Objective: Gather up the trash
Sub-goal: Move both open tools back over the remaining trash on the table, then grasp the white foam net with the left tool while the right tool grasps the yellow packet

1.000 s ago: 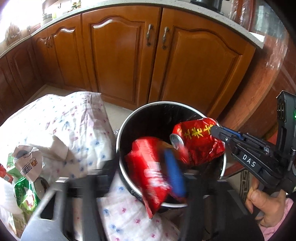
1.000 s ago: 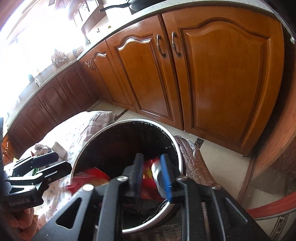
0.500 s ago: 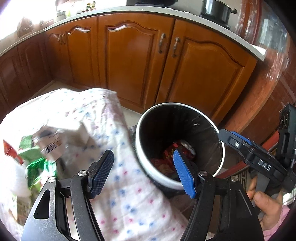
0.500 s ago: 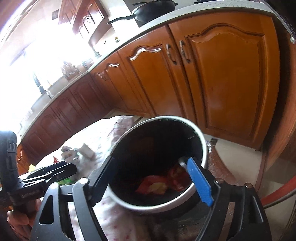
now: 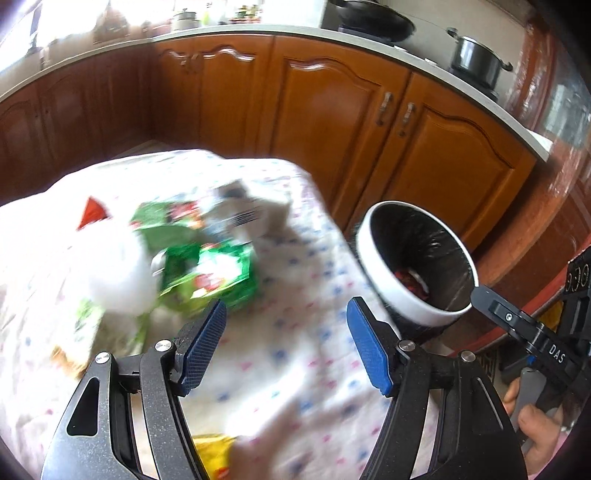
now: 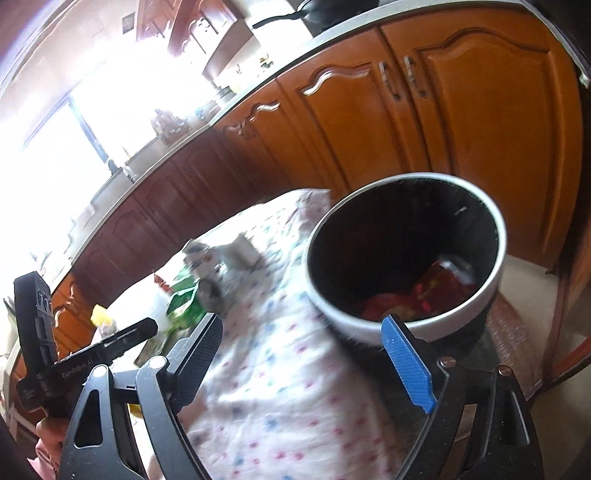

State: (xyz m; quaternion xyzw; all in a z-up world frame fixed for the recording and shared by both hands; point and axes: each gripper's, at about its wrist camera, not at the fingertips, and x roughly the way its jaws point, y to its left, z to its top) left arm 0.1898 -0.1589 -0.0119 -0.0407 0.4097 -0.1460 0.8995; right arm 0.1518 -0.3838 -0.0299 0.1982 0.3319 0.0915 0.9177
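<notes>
A run of brown wooden cabinets under a pale countertop is seen behind everything, with a dark pot standing on the countertop above and behind the bin. In front of the cabinets a table draped in a white dotted cloth fills most of the left wrist view. The round bin, white-rimmed and lined with a black bag, stands just beside the cloth's right edge, between it and the cabinets; red wrappers are seen lying at its bottom.

On the cloth, well to the left of the bin, a blurred heap of trash is spread: a white plastic bag, green snack packets touching it, a grey-white carton behind them, and a yellow wrapper at the cloth's near edge.

The left gripper is held above the cloth, left of the bin, its blue-padded jaws standing apart with nothing between them; the green packets lie just beyond its left finger. The right gripper is held nearer the bin, whose rim is partly covered by its right finger; its jaws are opening and are empty. A hand is seen on the right gripper's handle.
</notes>
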